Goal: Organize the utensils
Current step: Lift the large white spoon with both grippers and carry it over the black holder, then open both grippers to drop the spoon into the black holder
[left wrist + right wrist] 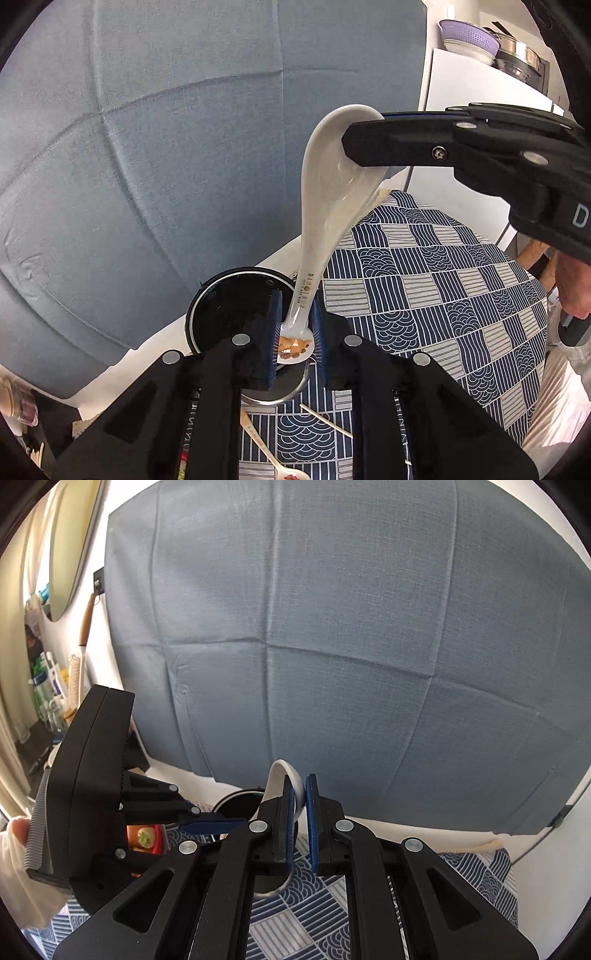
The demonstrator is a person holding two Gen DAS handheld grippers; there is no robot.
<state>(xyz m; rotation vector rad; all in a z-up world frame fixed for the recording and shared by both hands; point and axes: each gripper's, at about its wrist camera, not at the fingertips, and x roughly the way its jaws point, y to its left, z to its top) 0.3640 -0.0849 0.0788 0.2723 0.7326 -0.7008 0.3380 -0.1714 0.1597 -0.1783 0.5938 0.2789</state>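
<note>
A white ceramic spoon point(317, 206) hangs in the air between both grippers, above a black cup with a metal rim point(221, 310). My left gripper point(296, 299) has its blue pads closed on the spoon's printed handle end. My right gripper point(354, 144) comes in from the right and covers part of the spoon's bowl. In the right wrist view, my right gripper point(301, 786) pinches the thin rim of the spoon point(280, 771). The left gripper point(218, 825) reaches in from the left there, over the cup point(236, 801).
A blue patterned tablecloth point(424, 277) covers the table. Another spoon point(266, 450) and a chopstick point(325, 421) lie on it near me. A grey-blue cloth point(166, 147) hangs behind. A purple colander and metal bowls point(469, 37) sit on a white cabinet at the far right.
</note>
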